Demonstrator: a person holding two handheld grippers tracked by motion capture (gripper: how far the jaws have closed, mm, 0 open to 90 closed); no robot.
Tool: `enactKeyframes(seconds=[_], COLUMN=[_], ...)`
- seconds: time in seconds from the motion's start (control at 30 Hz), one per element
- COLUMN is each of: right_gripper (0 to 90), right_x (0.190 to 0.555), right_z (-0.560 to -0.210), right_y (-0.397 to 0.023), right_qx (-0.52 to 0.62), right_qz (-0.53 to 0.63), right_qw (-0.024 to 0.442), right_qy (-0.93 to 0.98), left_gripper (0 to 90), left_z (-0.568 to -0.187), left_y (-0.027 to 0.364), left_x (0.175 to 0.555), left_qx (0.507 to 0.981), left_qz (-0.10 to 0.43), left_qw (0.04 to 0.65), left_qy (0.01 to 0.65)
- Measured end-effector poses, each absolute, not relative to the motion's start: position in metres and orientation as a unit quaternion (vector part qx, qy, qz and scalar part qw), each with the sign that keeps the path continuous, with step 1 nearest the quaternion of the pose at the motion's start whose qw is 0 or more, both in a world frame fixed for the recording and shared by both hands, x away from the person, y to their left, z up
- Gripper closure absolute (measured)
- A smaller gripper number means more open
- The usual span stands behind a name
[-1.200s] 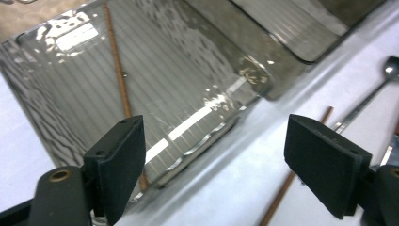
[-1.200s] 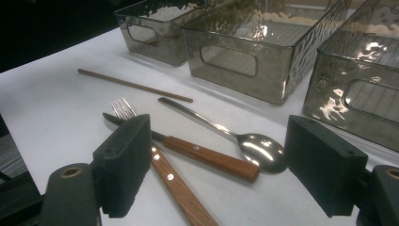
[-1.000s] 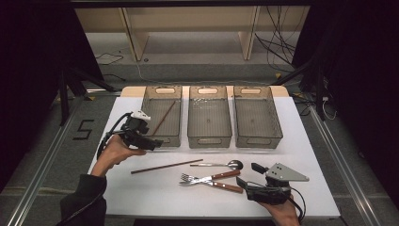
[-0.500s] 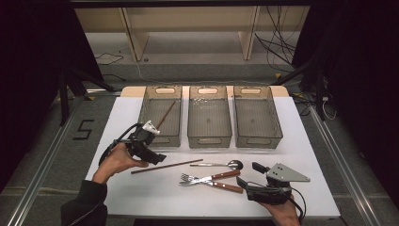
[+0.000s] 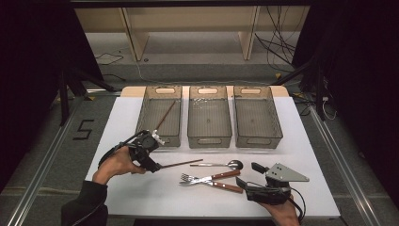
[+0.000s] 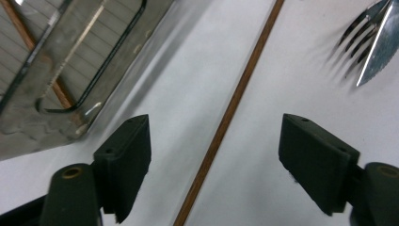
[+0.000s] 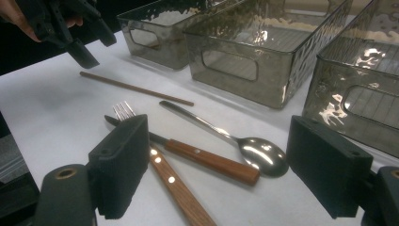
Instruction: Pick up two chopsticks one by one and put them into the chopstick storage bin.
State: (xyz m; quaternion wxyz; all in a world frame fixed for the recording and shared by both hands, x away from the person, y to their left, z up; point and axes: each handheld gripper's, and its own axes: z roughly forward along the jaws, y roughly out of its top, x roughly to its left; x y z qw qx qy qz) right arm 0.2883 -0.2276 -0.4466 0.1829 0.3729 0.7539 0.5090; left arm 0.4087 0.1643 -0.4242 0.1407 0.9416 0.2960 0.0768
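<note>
High view, left gripper (image 5: 157, 166) lowered from bin to chopstick (image 5: 181, 164), jaws closing

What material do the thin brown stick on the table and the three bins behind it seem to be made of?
The thin stick looks like wood or bamboo: matt brown, with faint lengthwise streaks. The three bins appear to be smoky clear plastic: glossy, see-through walls with rippled reflections and moulded handle slots. Glass cannot be ruled out by look alone.
</note>
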Motion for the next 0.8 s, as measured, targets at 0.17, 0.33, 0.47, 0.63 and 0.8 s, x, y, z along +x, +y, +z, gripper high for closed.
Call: enactKeyframes(seconds=[0.17, 0.33, 0.47, 0.63, 0.8], right_gripper=[22.9, 22.9, 22.9, 22.9, 23.0], right_x=[0.288, 0.289, 0.289, 0.289, 0.289], right_z=[-0.447, -0.447, -0.447, -0.447, -0.447], right_y=[-0.227, -0.227, -0.226, -0.226, -0.226], right_qx=[0.373, 0.372, 0.371, 0.371, 0.372], right_qz=[0.508, 0.508, 0.508, 0.508, 0.507], right_qw=[0.183, 0.182, 0.182, 0.182, 0.182], right_qy=[0.754, 0.755, 0.756, 0.756, 0.756], left_gripper=[36.3, 46.6, 53.6, 60.4, 63.9], left_z=[-0.431, -0.441, -0.447, -0.45, -0.451], left_y=[0.163, 0.16, 0.158, 0.161, 0.162], left_x=[0.41, 0.413, 0.416, 0.422, 0.424], left_qx=[0.947, 0.955, 0.959, 0.96, 0.963], left_qz=[0.065, 0.051, 0.043, 0.036, 0.032], left_qw=[0.124, 0.109, 0.095, 0.091, 0.087], left_qy=[0.288, 0.272, 0.263, 0.262, 0.254])
